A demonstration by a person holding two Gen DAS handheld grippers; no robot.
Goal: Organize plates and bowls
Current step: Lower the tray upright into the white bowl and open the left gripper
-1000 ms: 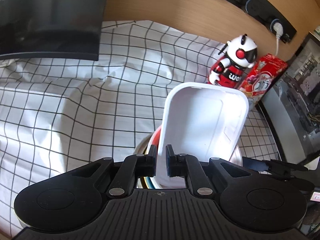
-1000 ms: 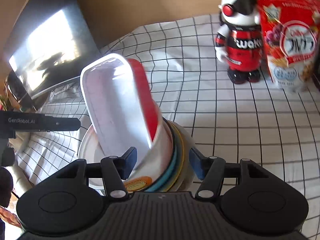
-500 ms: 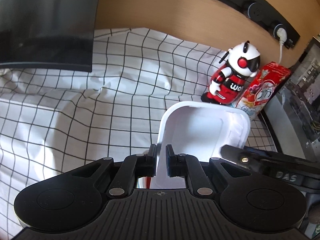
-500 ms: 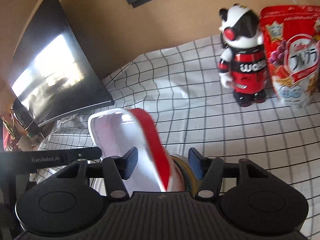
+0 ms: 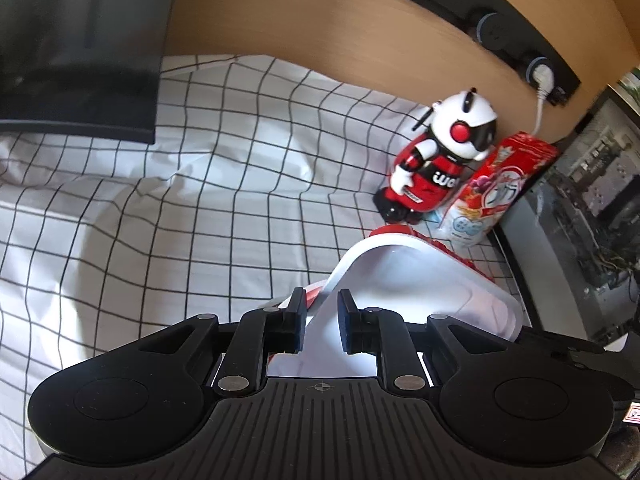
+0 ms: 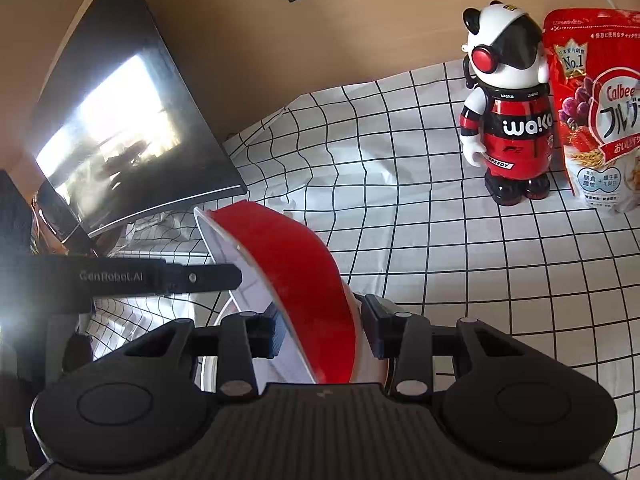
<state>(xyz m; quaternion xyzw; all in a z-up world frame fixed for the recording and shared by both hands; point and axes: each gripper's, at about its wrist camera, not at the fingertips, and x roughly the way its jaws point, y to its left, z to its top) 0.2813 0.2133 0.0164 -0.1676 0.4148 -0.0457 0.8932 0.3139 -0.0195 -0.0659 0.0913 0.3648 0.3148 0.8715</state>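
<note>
The left gripper (image 5: pixel 322 322) has its jaws narrowed onto the near rim of a rectangular dish (image 5: pixel 416 280), white inside and red outside. The dish is tilted up on edge, its long axis running away from the gripper toward the toy robot (image 5: pixel 440 160), white hollow facing left in the right wrist view. The right gripper (image 6: pixel 322 330) straddles the same dish (image 6: pixel 288 280) with jaws at middling width; whether its pads press the red wall I cannot tell. Below the dish, part of a pale round rim (image 6: pixel 210 364) shows.

The surface is a white tablecloth with a black grid (image 5: pixel 180 220), rumpled in places. The toy robot stands at its far edge before a wooden wall (image 5: pixel 300 20), with a red Calbee cereal bag (image 6: pixel 600 120) just right of it. Well left of the robot, a dark monitor (image 6: pixel 120 128) leans. A black power strip (image 5: pixel 480 20) runs along the wall above the robot.
</note>
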